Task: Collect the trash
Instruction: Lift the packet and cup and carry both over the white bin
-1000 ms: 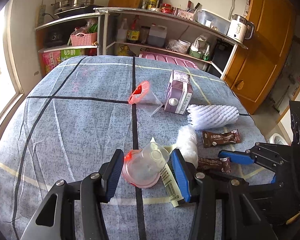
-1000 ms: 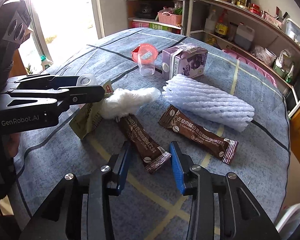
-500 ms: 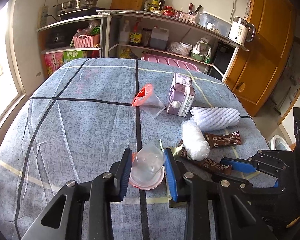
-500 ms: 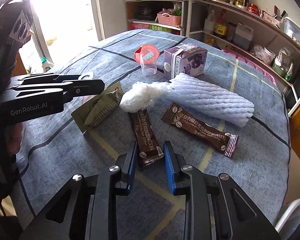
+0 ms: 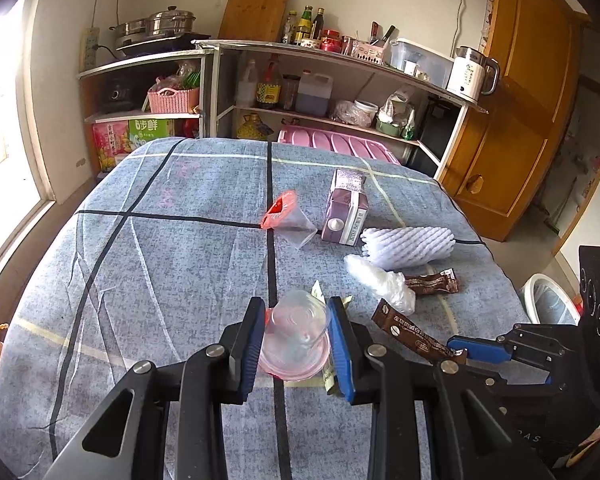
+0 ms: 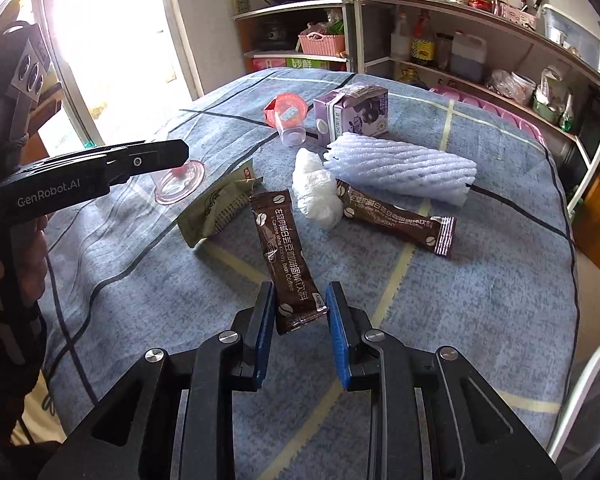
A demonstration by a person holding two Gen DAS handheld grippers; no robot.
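Note:
My left gripper [image 5: 296,336] is shut on a clear plastic cup [image 5: 298,326] with a pink rim, upside down on the blue tablecloth; it also shows in the right wrist view [image 6: 178,180]. My right gripper [image 6: 298,316] is shut on the near end of a brown coffee sachet [image 6: 286,256], also seen in the left wrist view [image 5: 414,336]. A green wrapper [image 6: 216,208], a white plastic wad [image 6: 314,194], a second coffee sachet [image 6: 396,218], a white foam net sleeve [image 6: 400,168], a purple milk carton [image 6: 352,114] and a second cup with a red lid [image 6: 286,120] lie on the table.
A white bin [image 5: 550,300] stands beside the table's right edge. Kitchen shelves [image 5: 320,80] with bottles and a kettle stand behind the table, a wooden door [image 5: 520,100] at the right. The table's left half [image 5: 140,264] holds nothing.
My left gripper has closed onto the clear cup. My right gripper has closed on the coffee sachet's end and pulled it nearer.

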